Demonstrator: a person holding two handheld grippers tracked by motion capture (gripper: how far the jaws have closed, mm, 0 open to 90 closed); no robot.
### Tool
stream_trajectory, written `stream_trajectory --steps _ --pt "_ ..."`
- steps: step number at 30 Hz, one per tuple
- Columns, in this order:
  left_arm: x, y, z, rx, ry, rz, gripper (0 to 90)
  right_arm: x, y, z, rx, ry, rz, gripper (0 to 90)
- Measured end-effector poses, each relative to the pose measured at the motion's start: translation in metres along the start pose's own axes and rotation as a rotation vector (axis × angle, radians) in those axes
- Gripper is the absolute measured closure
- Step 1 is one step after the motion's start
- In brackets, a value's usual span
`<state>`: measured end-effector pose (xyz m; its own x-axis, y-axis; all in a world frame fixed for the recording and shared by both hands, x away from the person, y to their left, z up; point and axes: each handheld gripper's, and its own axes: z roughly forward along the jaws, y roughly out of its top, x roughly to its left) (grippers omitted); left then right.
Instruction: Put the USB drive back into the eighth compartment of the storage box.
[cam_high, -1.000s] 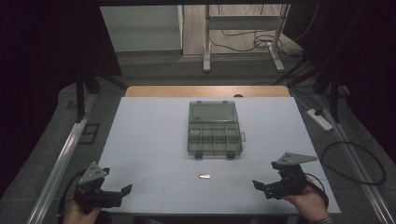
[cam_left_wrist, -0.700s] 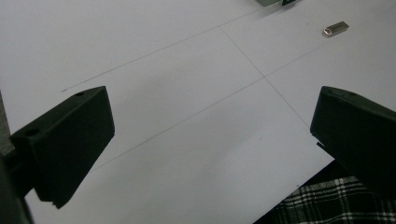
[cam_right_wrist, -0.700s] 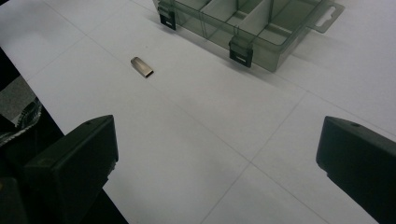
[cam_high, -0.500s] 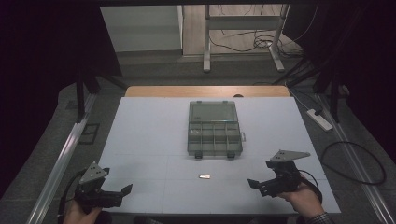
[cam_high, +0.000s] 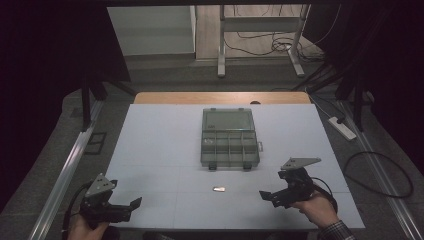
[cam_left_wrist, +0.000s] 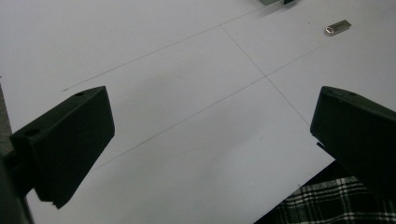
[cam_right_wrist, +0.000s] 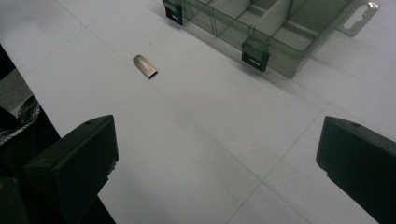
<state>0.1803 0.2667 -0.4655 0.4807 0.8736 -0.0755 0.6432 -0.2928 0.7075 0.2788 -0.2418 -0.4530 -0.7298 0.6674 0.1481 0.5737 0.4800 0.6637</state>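
Right gripper (cam_high: 267, 196) is wide open, empty, nearer the little metal stick (cam_high: 218, 189), which lies off to its left.

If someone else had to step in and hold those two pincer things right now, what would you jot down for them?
Left gripper: open, holding nothing, at the near left corner of the table.
Right gripper: open, holding nothing, at the near right, jaws pointing towards the small metal piece.
The small metal piece lies loose on the table between the two grippers, apart from both, in front of the compartment box.
The compartment box stands mid-table, with its latches facing the person.
Done: nothing picked up yet.
Left: probably grasp the small metal piece with the right gripper, the nearer one; perhaps it belongs in the box.
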Motion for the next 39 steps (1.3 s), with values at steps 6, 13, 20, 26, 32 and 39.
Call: stream_trajectory --steps 6,13,20,26,32,39 --pt "0.0 0.0 0.0 0.001 0.001 0.0 0.0 0.0 0.005 0.004 -0.003 -0.002 -0.022 0.0" --pt "0.0 0.0 0.0 0.001 0.001 0.001 0.0 0.0 0.009 0.011 0.007 0.006 -0.05 0.0" --pt "0.0 0.0 0.0 0.0 0.0 0.0 0.0 0.001 0.016 0.018 0.014 0.008 -0.072 0.0" --pt "0.0 0.0 0.0 0.0 0.0 0.0 0.0 0.001 0.021 0.024 0.03 0.024 -0.07 0.0" --pt "0.0 0.0 0.0 0.0 0.0 0.001 0.0 0.002 0.025 0.031 0.034 0.031 -0.078 0.0" --pt "0.0 0.0 0.0 0.0 -0.002 0.003 0.0 0.004 0.028 0.037 0.034 0.037 -0.094 0.0"
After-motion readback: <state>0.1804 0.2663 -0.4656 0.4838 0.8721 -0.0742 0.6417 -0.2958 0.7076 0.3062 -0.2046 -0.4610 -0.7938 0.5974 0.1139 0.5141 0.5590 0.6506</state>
